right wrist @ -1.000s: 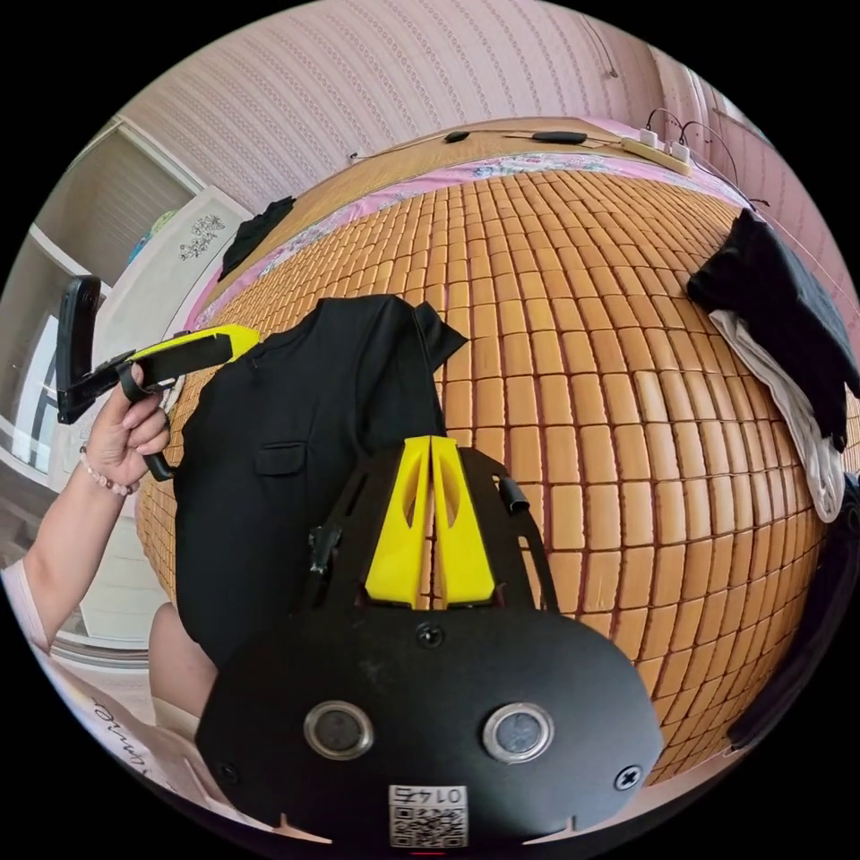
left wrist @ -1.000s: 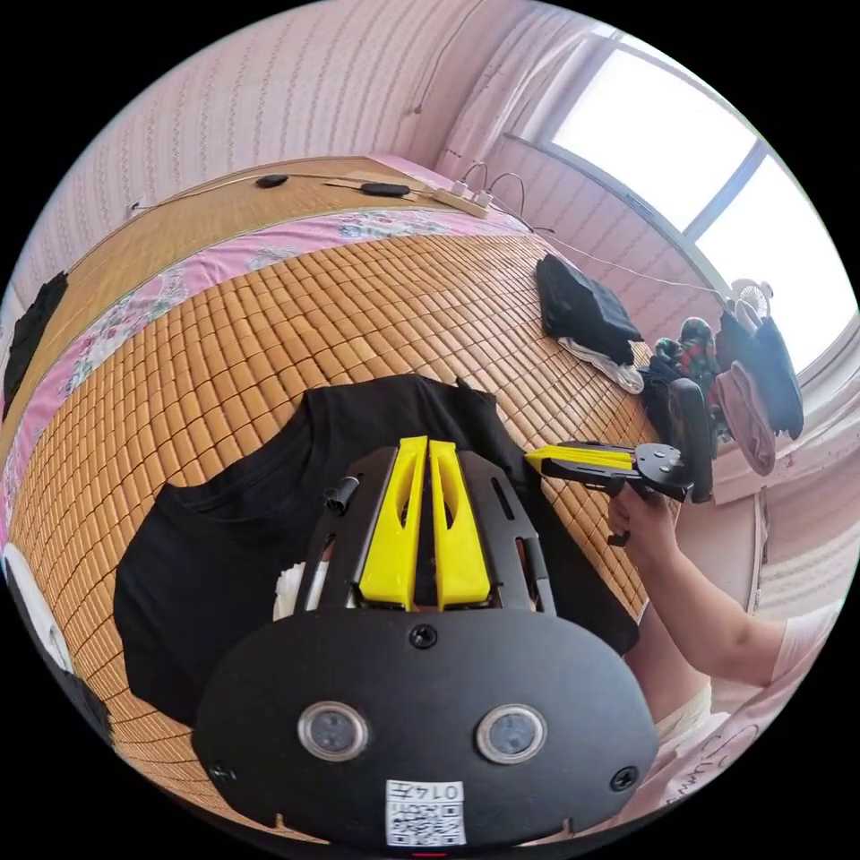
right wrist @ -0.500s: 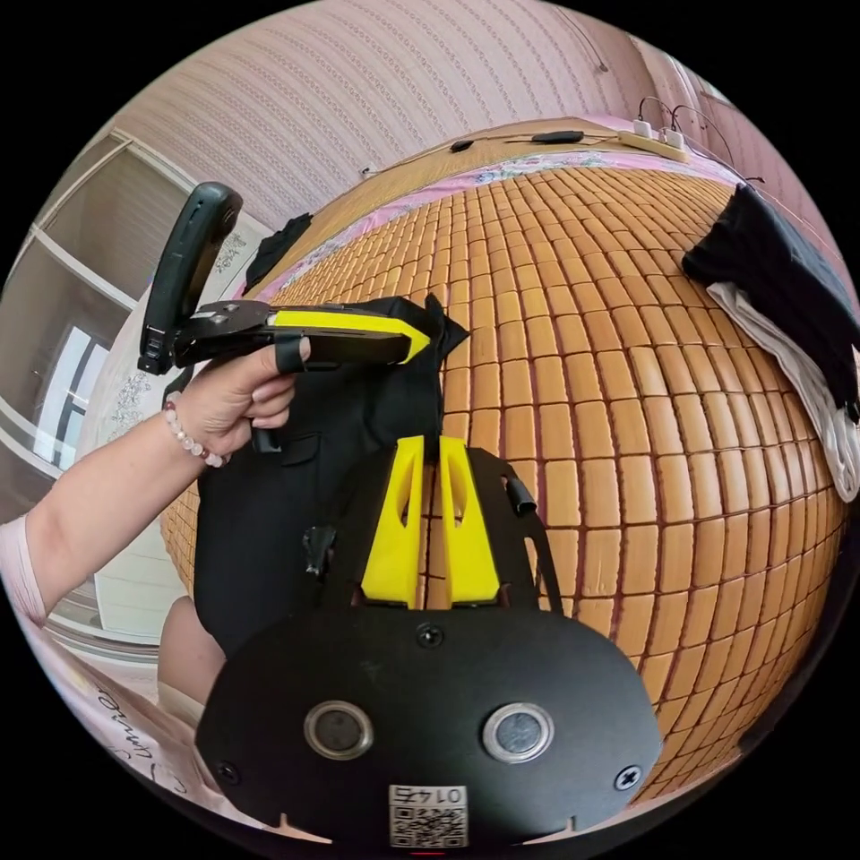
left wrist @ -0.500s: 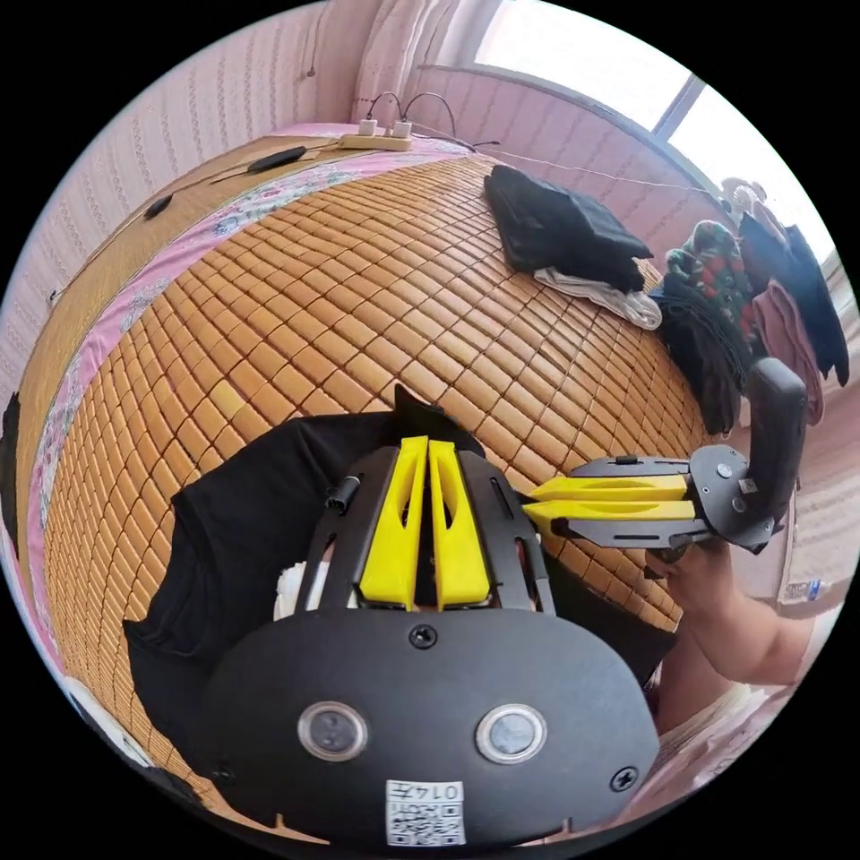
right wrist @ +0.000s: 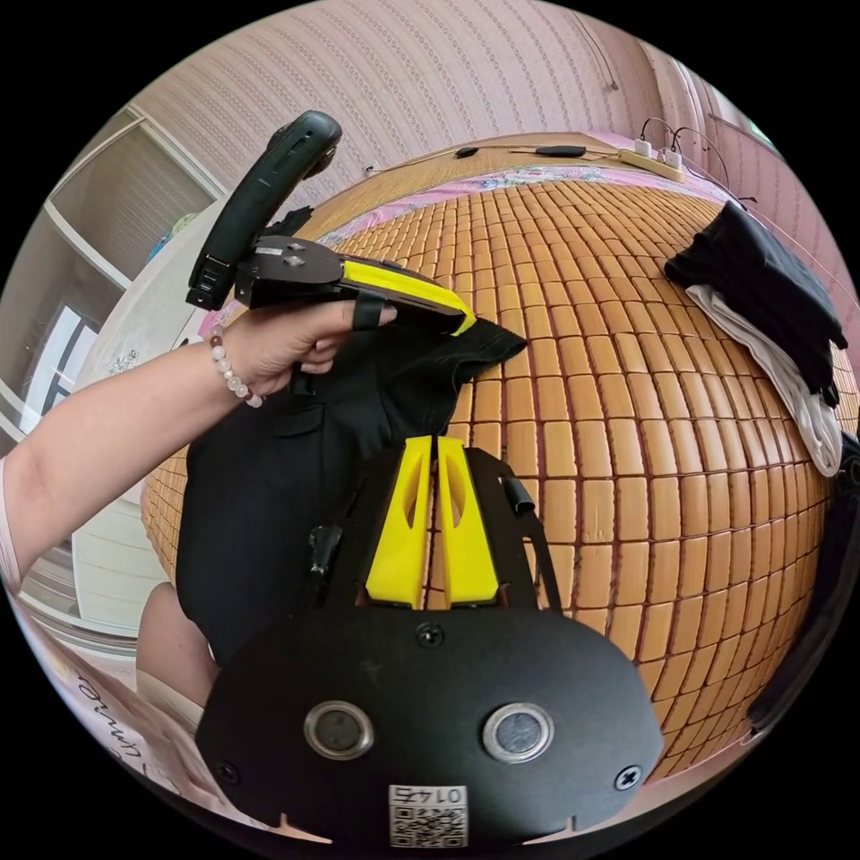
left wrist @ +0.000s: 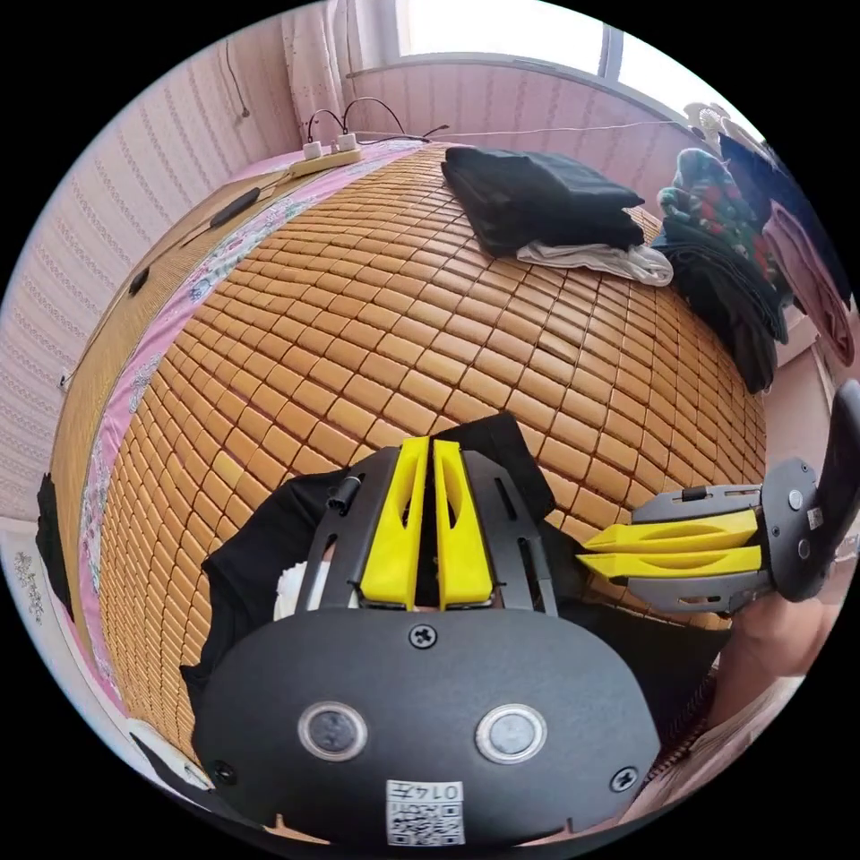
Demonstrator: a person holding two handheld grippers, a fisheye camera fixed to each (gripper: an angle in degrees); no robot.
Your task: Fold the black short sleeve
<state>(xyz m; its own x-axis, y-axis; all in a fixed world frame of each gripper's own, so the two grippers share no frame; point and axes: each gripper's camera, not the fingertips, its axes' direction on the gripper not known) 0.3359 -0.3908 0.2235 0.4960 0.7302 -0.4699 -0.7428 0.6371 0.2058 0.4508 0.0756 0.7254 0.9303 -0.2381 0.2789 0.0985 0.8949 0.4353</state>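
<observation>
Across the lower left of the right gripper view, the black short sleeve (right wrist: 269, 484) lies on a bed covered by a bamboo mat (right wrist: 645, 430), its body hanging toward the mat's near edge and one corner of cloth stretched out toward the frame's centre. The left tool (right wrist: 464, 324) sits at that corner, held by the person's hand (right wrist: 296, 345); its yellow jaws look pressed close together right at the cloth edge, though I cannot tell whether fabric is actually caught between them. In the left gripper view, that same tool (left wrist: 427, 448) shows its jaws nearly closed over the dark fabric below. The right tool (right wrist: 434, 445) hovers above the shirt's edge with jaws narrow and apparently empty; it also appears at the right of the left gripper view (left wrist: 587, 548), jaws close together.

The shirt looks light, soft and limp, so it will sag and wrinkle wherever it is unsupported. Good places to take hold are probably hems, sleeve edges or shoulder seams, where doubled cloth gives the jaws more to bite. A folded pile (right wrist: 761, 278) rests at the upper right.
</observation>
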